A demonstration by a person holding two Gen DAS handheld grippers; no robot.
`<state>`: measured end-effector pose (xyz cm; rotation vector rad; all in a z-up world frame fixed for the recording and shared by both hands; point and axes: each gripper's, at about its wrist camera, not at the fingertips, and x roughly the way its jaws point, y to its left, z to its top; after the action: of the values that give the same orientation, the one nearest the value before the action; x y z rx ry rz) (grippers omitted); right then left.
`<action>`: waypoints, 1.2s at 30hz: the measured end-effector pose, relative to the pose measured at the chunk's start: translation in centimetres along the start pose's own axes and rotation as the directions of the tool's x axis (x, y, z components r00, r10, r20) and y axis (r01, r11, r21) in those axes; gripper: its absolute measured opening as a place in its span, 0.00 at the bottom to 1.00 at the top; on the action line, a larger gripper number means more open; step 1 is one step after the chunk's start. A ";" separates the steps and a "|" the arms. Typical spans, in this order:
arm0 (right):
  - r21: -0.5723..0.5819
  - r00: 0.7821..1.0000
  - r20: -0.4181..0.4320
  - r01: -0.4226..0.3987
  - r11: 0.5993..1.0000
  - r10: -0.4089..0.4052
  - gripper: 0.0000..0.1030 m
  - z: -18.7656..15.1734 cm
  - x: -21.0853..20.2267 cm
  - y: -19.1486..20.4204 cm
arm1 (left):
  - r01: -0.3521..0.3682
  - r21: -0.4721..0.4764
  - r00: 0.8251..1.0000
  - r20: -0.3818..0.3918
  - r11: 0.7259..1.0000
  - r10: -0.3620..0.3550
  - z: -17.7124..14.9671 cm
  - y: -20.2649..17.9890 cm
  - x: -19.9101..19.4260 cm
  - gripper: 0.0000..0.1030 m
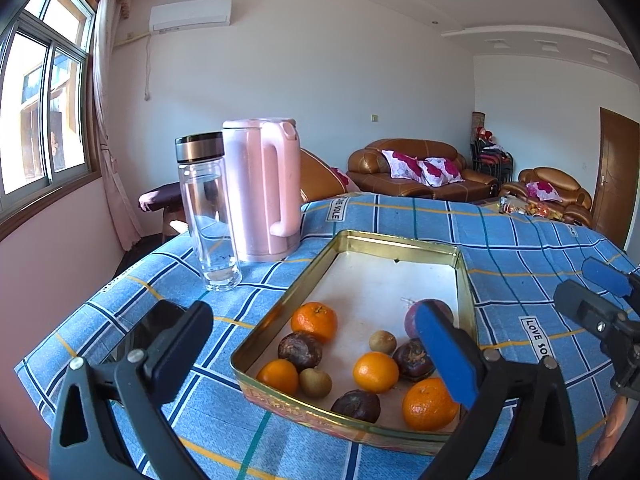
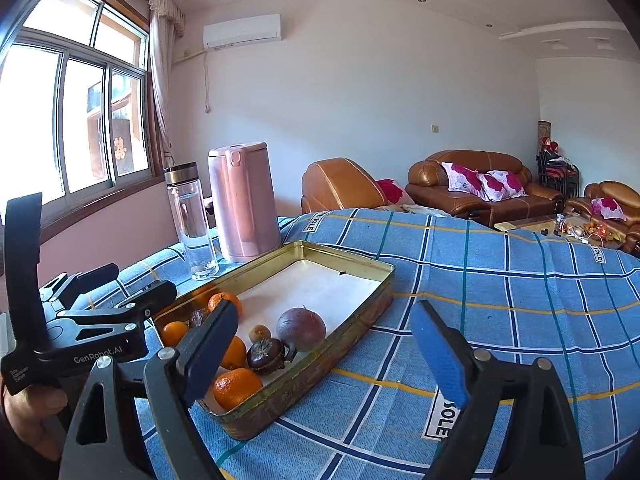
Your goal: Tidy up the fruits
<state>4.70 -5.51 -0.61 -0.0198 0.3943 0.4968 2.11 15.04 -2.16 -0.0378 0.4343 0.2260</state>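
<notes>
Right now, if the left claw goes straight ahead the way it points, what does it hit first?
Probably the fruit in the gold tin: the open left claw frames the orange and brown fruits at its near end. Depth is uncertain; a low approach could meet the near rim first.

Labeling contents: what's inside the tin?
In the tin: four oranges, three dark wrinkled fruits, two small brown ones, one purple fruit. The left fingers cover part of the near corner.
</notes>
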 end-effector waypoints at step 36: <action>0.012 1.000 0.026 -0.008 1.000 0.008 0.87 0.0 -1.6 -1.1 | -0.024 0.021 1.000 -0.016 0.999 0.025 0.1 -1.4 0.3 1.00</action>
<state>3.92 -7.23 -0.15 -0.0001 0.3725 0.5023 2.70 13.78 -2.25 -0.0144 0.4529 0.2455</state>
